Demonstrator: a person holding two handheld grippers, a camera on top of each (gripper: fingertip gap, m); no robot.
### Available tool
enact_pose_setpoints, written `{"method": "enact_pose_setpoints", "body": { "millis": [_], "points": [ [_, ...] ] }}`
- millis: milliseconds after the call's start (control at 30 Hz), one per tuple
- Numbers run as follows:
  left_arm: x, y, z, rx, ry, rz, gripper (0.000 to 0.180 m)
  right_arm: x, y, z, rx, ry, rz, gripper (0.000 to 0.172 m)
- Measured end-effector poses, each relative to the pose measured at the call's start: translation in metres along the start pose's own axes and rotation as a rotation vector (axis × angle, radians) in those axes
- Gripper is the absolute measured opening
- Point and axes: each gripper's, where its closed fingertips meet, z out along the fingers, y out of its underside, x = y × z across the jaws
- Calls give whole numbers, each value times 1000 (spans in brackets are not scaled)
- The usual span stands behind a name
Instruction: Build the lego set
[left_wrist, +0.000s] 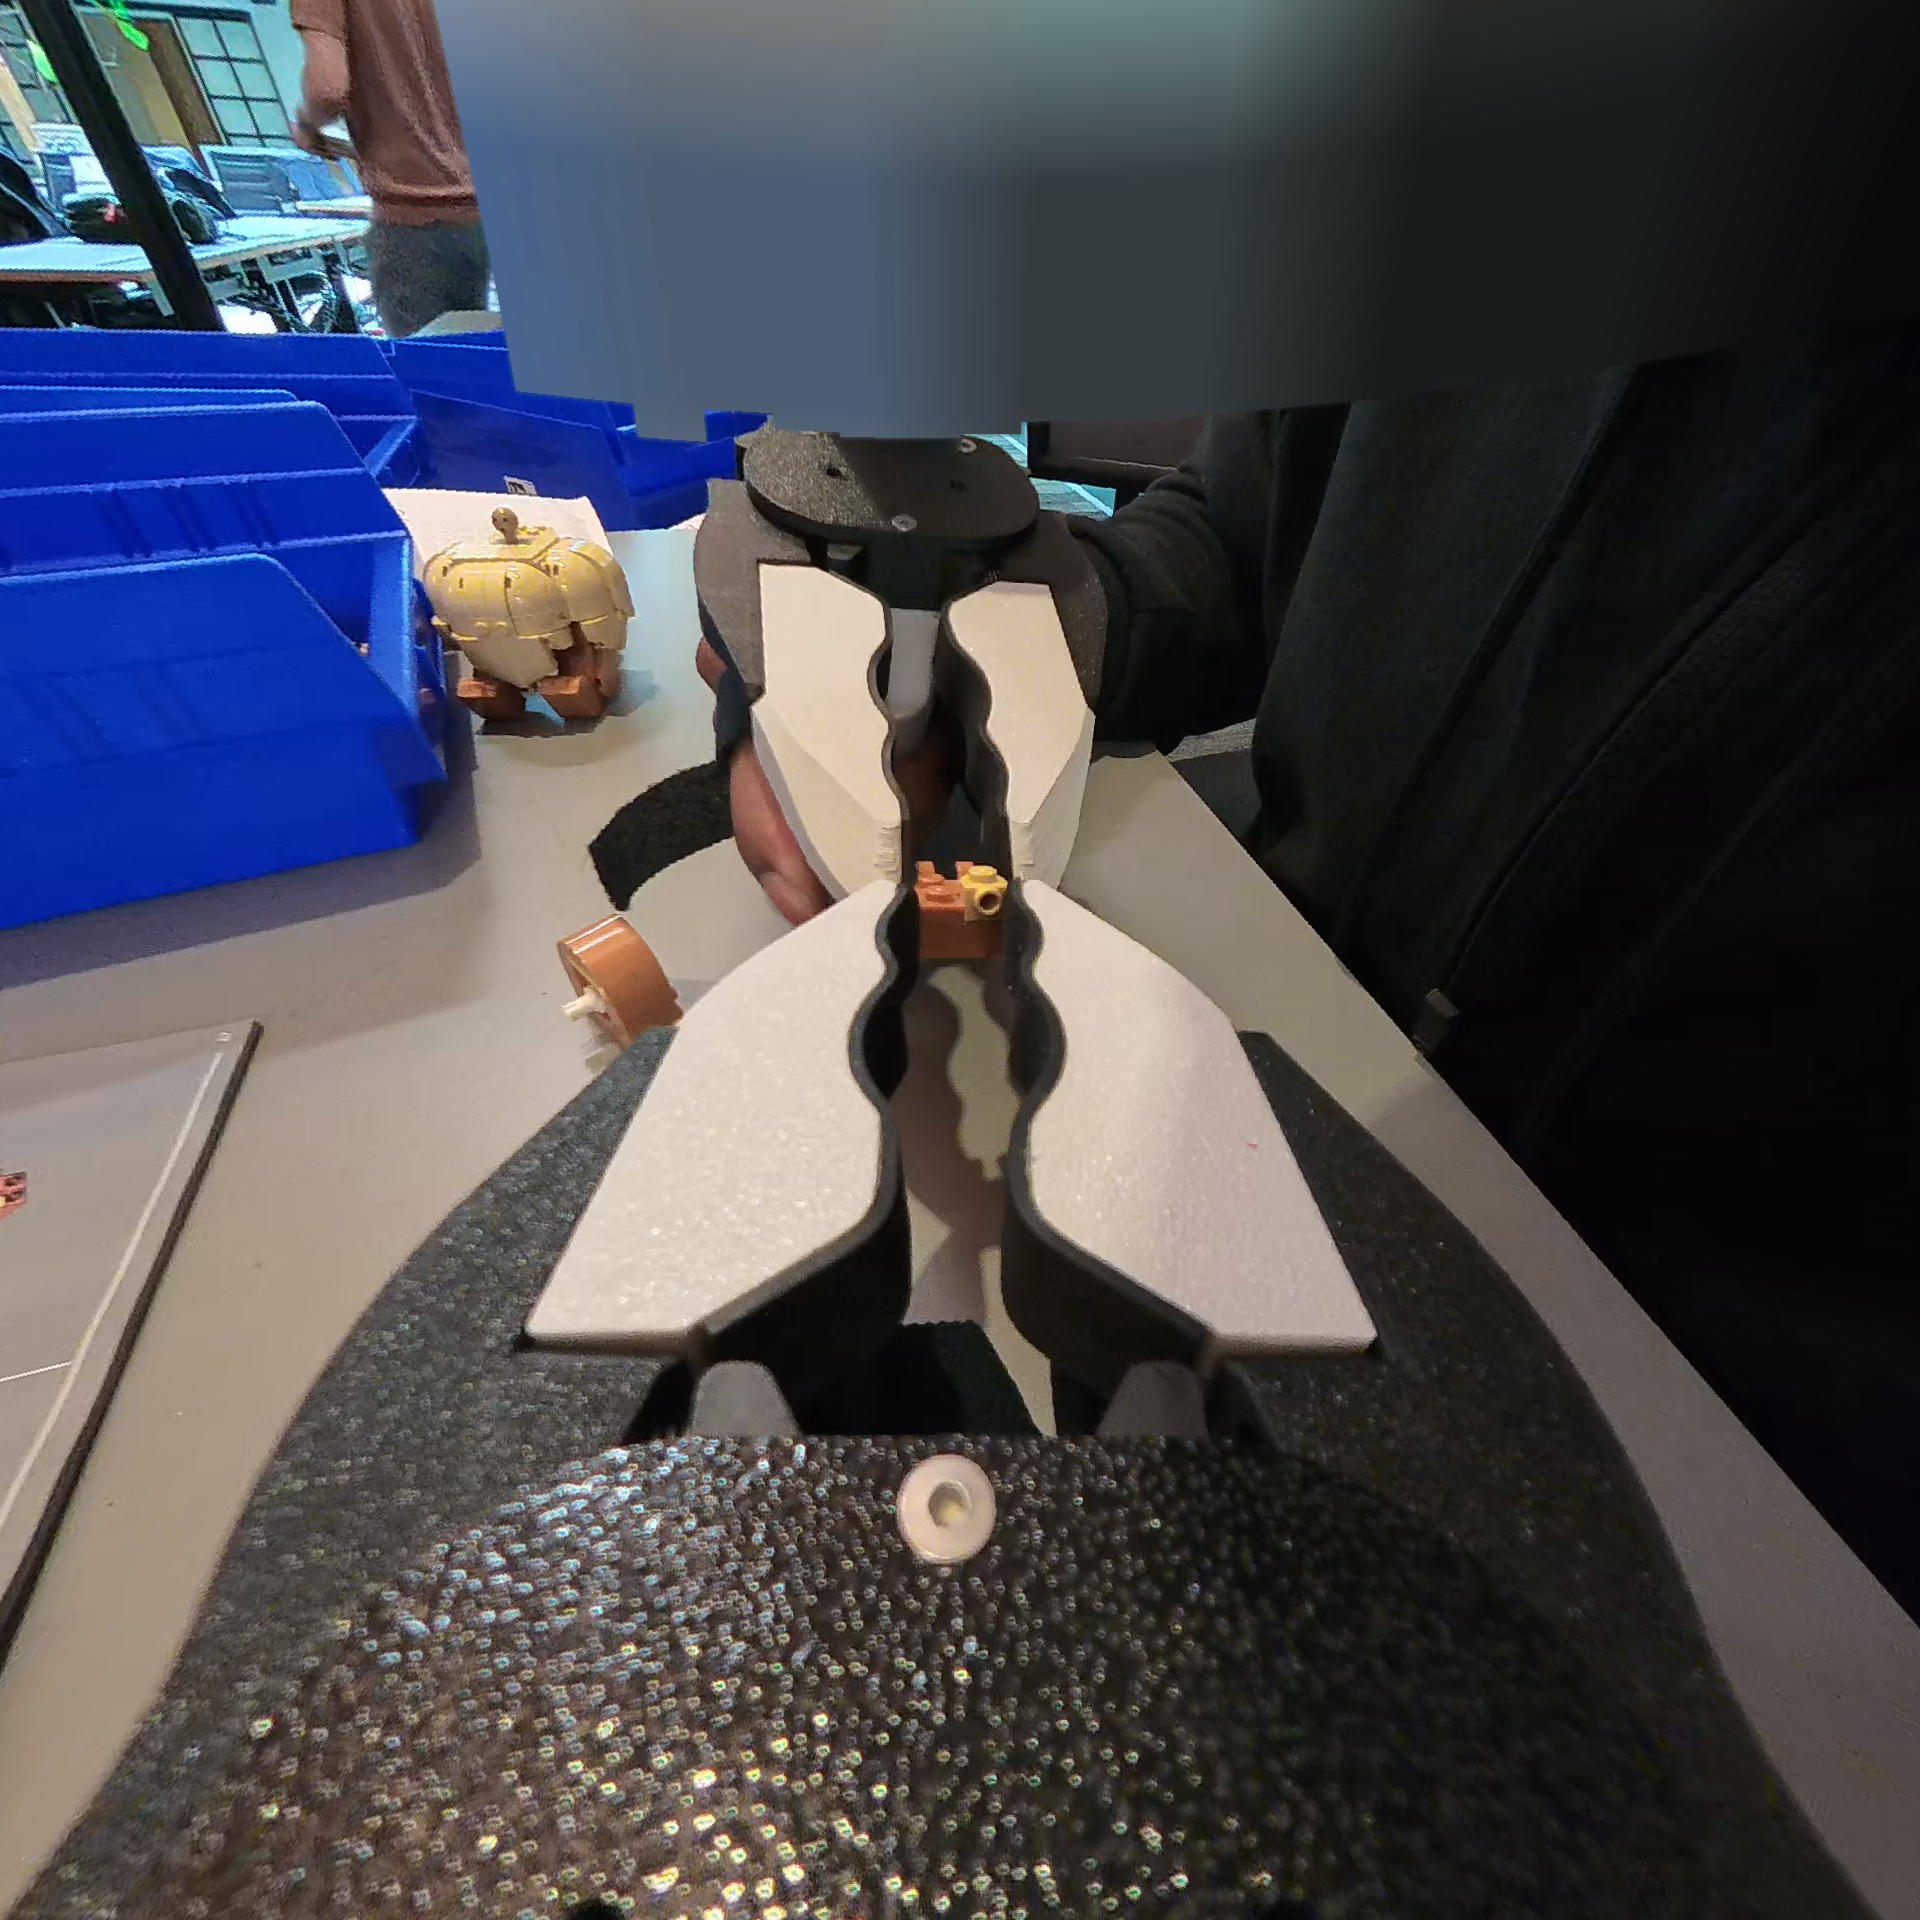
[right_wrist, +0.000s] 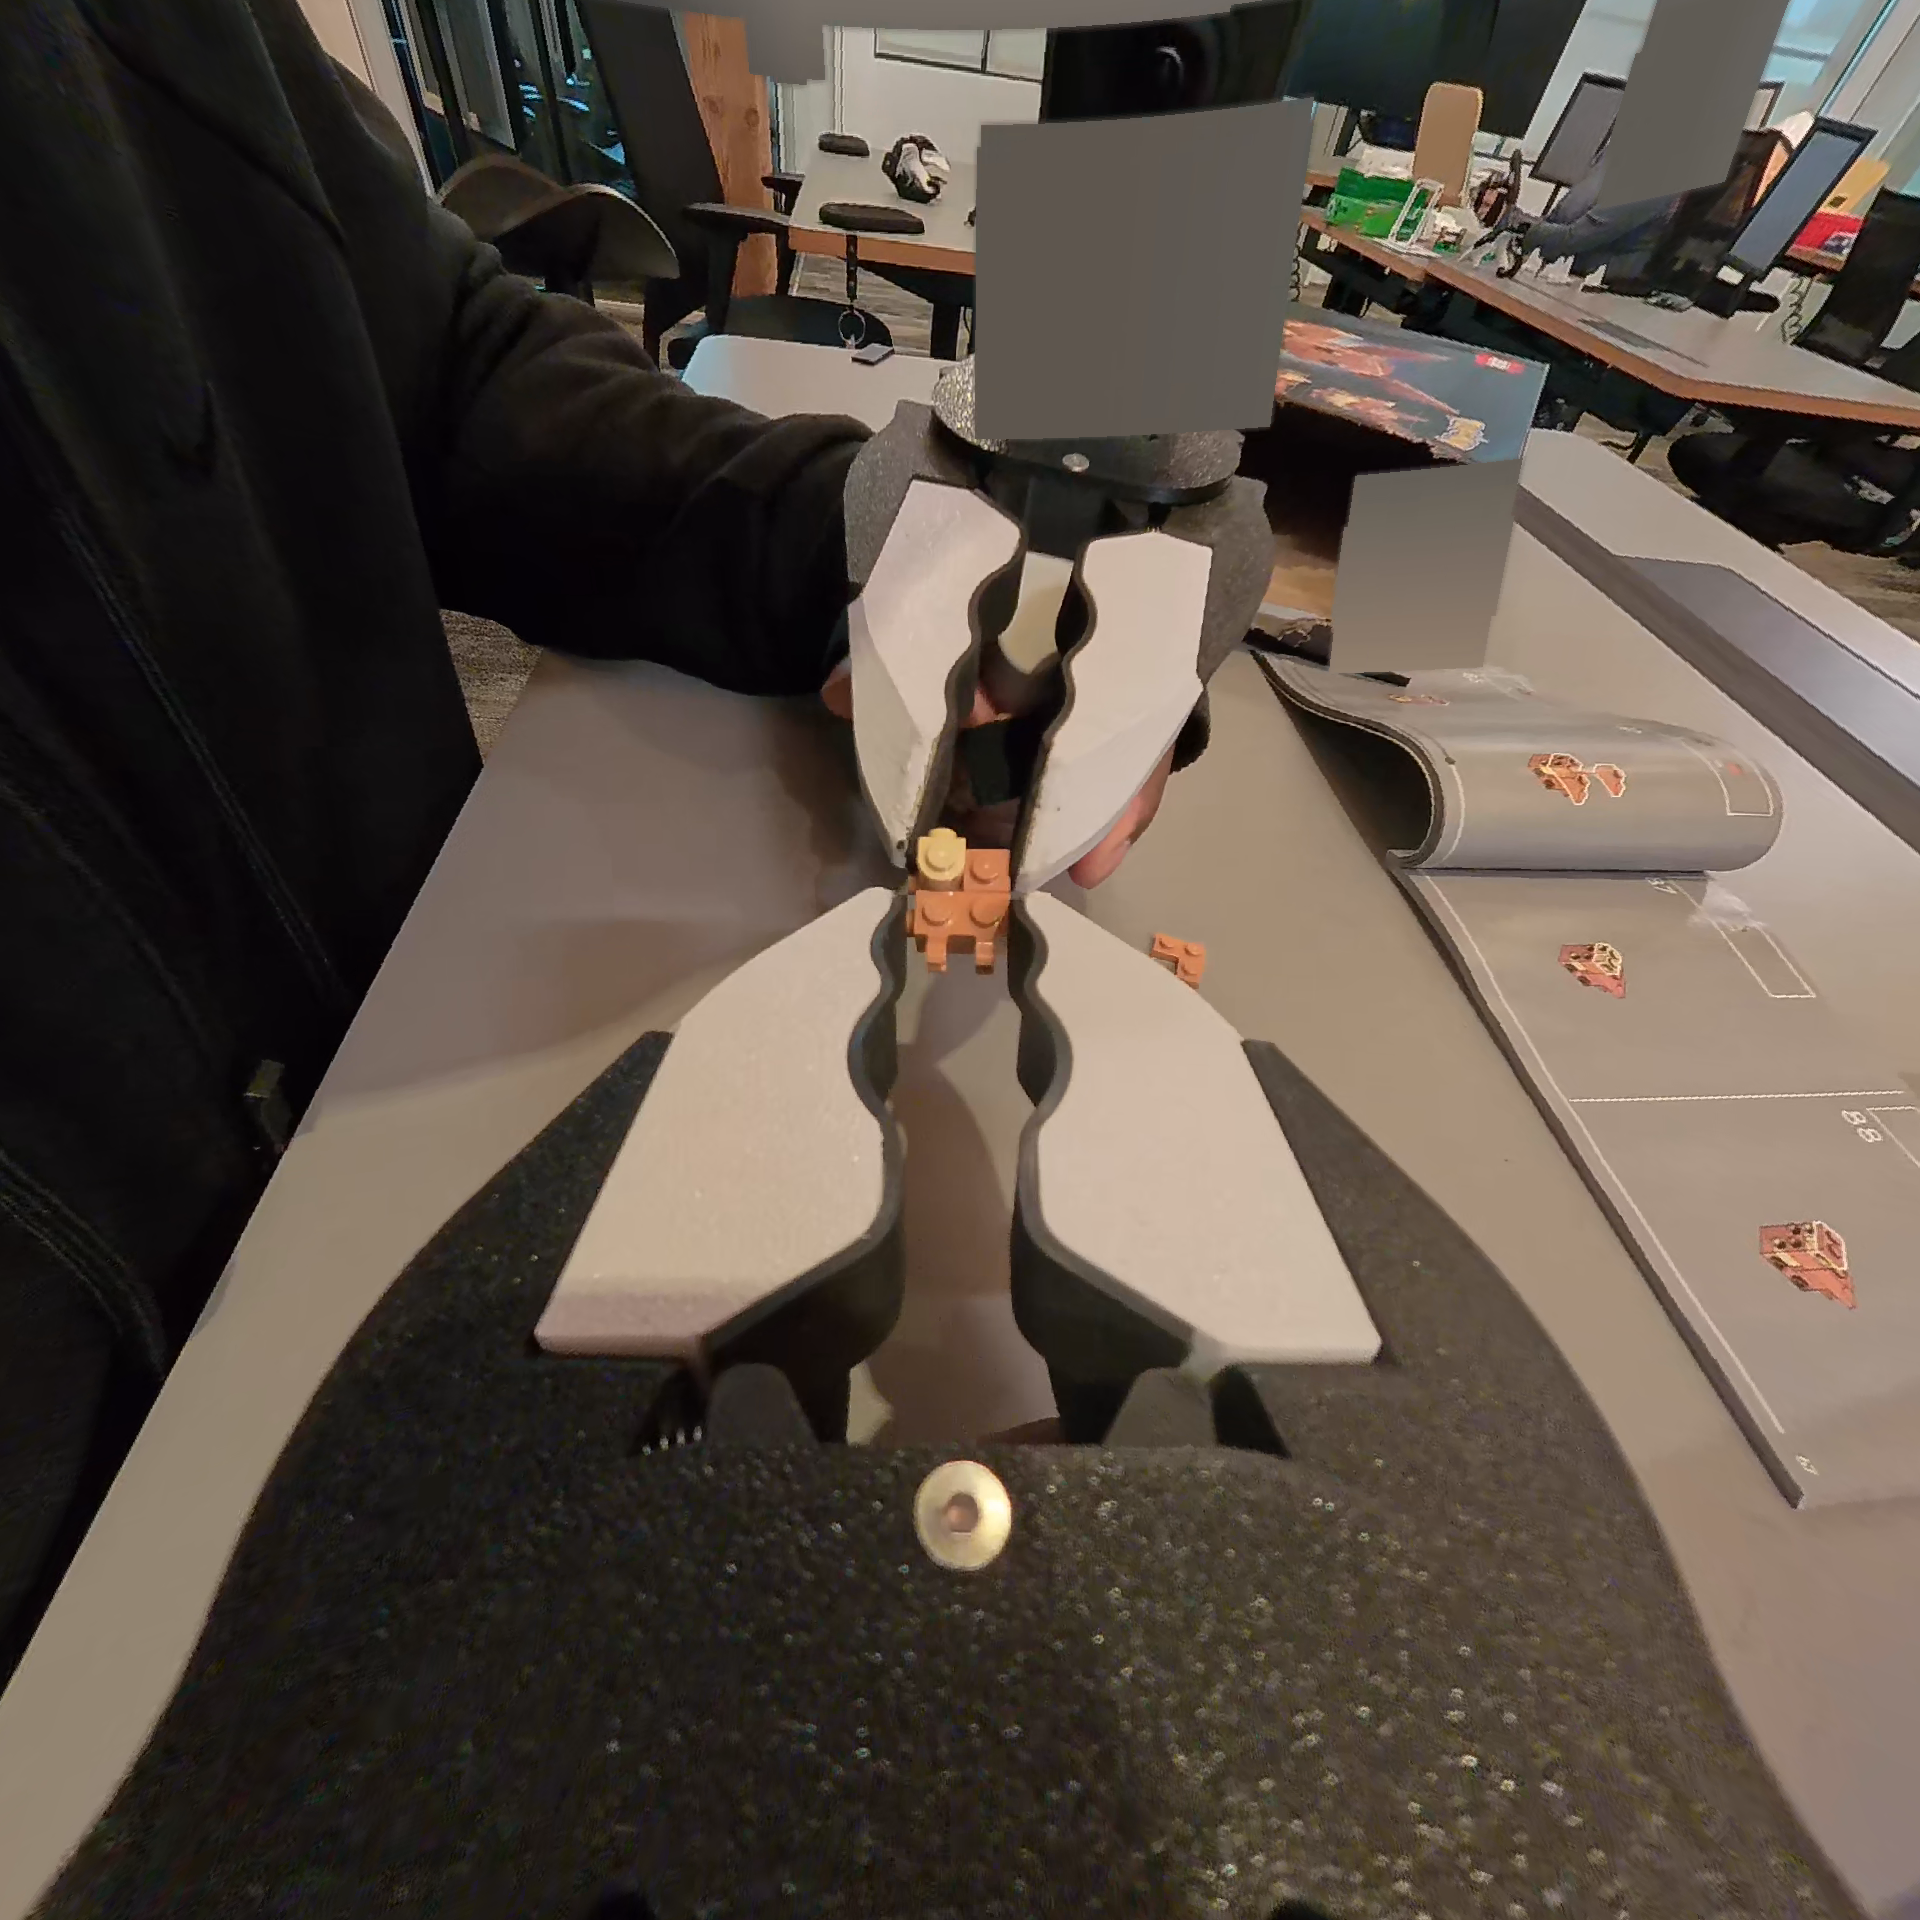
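2 grippers, left gripper (left_wrist: 958, 914) and right gripper (right_wrist: 954, 920), meet tip-to-tip, clamping 1 brown brick cluster (right_wrist: 961, 914) near the table (right_wrist: 644, 831) edge.

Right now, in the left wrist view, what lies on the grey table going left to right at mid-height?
Blue plastic storage bins → tan domed brick model on brown feet → brown round wheel piece → small brown-and-yellow brick assembly held between both grippers' fingertips.

Blue bins (left_wrist: 197, 644) stand far left, a tan brick-built model (left_wrist: 530, 608) beside them. An open instruction booklet (right_wrist: 1621, 935) lies right.
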Motion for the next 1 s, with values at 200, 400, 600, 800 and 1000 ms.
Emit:
{"method": "enact_pose_setpoints", "body": {
  "millis": [200, 400, 600, 800, 1000],
  "points": [
    [-3, 0, 0, 4, -18, -5, 15, 3, 0, 0, 0, 10, 21, 18],
    [-18, -2, -10, 20, -126, 27, 35, 15, 12, 2, -71, 51, 89, 18],
    [-44, 11, -32, -97, -279, 48, 34, 22, 42, 11, -256, 111, 89, 18],
    [-62, 37, -53, -267, -373, 44, 33, 25, 42, 11, -250, 115, 108, 18],
    [-64, 69, -63, -438, -371, 14, 33, 26, 43, 11, -257, 120, 115, 18]
  ]
}}
